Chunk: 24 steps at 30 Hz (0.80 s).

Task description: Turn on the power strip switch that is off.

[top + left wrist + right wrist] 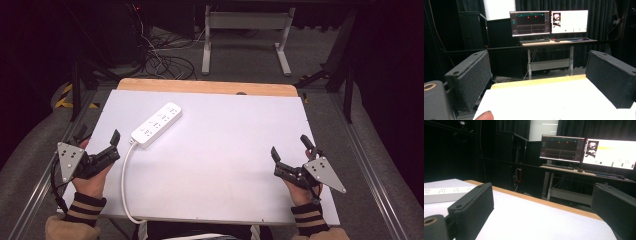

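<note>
Both tools agape (empty), power strip (156,124) apart

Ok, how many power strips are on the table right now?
1. The long white plastic power strip lies diagonally on the table's left half, just ahead of the left claw; its white cable trails toward the near edge.

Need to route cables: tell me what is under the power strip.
The power strip lies flat on the white table; its cord trails toward the near edge. The surface directly beneath it is covered.
</note>
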Tool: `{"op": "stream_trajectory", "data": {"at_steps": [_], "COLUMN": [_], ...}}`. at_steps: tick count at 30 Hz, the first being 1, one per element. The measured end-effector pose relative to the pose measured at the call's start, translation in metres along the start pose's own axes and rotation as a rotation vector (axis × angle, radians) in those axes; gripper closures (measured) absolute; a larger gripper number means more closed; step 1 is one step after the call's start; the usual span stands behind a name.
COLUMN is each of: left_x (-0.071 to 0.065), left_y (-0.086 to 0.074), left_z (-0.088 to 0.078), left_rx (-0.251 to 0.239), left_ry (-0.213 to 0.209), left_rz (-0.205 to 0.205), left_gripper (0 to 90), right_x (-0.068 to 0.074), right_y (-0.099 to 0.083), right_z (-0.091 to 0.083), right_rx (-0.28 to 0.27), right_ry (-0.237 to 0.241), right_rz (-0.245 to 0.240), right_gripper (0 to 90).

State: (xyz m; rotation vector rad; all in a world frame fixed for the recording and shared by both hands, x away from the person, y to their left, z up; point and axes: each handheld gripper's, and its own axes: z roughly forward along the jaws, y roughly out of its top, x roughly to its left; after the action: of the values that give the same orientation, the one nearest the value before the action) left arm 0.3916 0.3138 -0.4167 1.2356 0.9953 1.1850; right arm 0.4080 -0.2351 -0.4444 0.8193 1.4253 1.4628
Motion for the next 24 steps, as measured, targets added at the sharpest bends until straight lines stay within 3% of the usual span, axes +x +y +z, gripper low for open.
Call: {"op": "stream_trajectory", "data": {"at_steps": [24], "left_x": [0.0013], "left_y": [-0.0017], "left_z": [0.0035], "left_rx": [0.051], "left_ry": [-0.022], "left_rz": [-0.036], "left_gripper": [10.8], "right_x": [0.0013], "right_y": [0.0011], "right_z": [-0.0032], "right_rx": [0.001], "right_ry": [-0.006], "right_rz": [-0.007], "right_gripper": [5.3]}}
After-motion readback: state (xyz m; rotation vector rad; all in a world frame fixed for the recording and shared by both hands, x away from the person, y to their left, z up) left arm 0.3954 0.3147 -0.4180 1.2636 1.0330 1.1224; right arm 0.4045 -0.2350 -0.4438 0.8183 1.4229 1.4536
